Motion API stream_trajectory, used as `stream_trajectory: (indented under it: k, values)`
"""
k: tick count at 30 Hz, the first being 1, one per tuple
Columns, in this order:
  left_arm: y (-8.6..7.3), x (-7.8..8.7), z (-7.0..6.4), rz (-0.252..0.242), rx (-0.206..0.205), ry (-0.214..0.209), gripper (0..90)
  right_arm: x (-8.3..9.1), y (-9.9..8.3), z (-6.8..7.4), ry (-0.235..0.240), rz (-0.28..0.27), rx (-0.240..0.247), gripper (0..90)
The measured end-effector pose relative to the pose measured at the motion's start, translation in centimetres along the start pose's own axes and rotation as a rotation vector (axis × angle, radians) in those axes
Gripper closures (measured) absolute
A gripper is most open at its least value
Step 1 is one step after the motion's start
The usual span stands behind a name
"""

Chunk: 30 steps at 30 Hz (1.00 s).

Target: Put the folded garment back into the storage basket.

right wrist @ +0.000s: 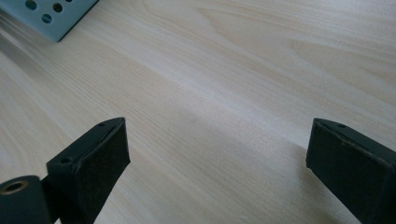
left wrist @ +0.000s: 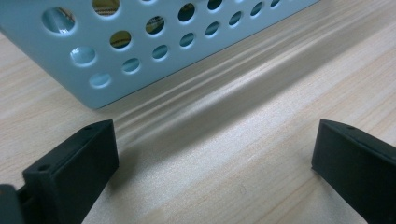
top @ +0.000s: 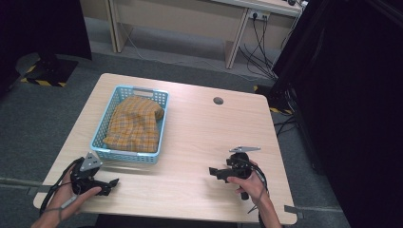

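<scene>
A light blue perforated basket [top: 101,146] stands on the left half of the wooden table [top: 209,133], and a folded orange plaid cloth [top: 134,123] lies inside it. My left gripper [top: 113,184] rests at the table's front left, just in front of the basket's near wall [left wrist: 140,51], open with nothing between its jaws. My right gripper [top: 212,172] is held at the front right, pointing left over bare wood, also open and holding nothing. The basket's corner [right wrist: 51,18] shows far off in the right gripper view.
A round cable hole [top: 218,100] sits in the table near the back edge. Beyond the table stand a wooden desk [top: 190,19] with cables [top: 259,47] hanging down, and dark curtains [top: 351,95] at the right.
</scene>
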<state>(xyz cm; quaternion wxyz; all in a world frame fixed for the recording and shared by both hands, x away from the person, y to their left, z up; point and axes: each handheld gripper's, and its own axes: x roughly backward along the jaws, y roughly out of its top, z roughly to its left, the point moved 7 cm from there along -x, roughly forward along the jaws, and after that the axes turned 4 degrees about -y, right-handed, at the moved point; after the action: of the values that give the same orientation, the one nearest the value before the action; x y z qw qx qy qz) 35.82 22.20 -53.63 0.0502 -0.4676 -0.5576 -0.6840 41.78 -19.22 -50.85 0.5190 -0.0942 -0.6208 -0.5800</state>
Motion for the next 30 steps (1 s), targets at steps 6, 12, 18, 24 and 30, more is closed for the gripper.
stream_trajectory:
  k: [6, 12, 18, 24, 30]
  values:
    - [0.0, 0.0, 0.0, 0.0, 0.0, 0.0, 0.0, 0.2, -0.5, -0.2, -0.006, 0.0, 0.006, 6.8]
    - [0.0, 0.0, 0.0, 0.0, 0.0, 0.0, 0.0, 0.4, -0.8, -0.3, -0.01, 0.0, 0.004, 6.9]
    - [0.0, 0.0, 0.0, 0.0, 0.0, 0.0, 0.0, 0.6, -1.2, -0.3, -0.018, 0.007, 0.009, 7.2]
    - [0.0, 0.0, 0.0, 0.0, 0.0, 0.0, 0.0, 0.9, -1.7, -0.5, -0.027, 0.004, 0.008, 7.3]
    - [0.0, 0.0, 0.0, 0.0, 0.0, 0.0, 0.0, 1.3, -2.2, -0.7, -0.03, 0.005, 0.008, 7.5]
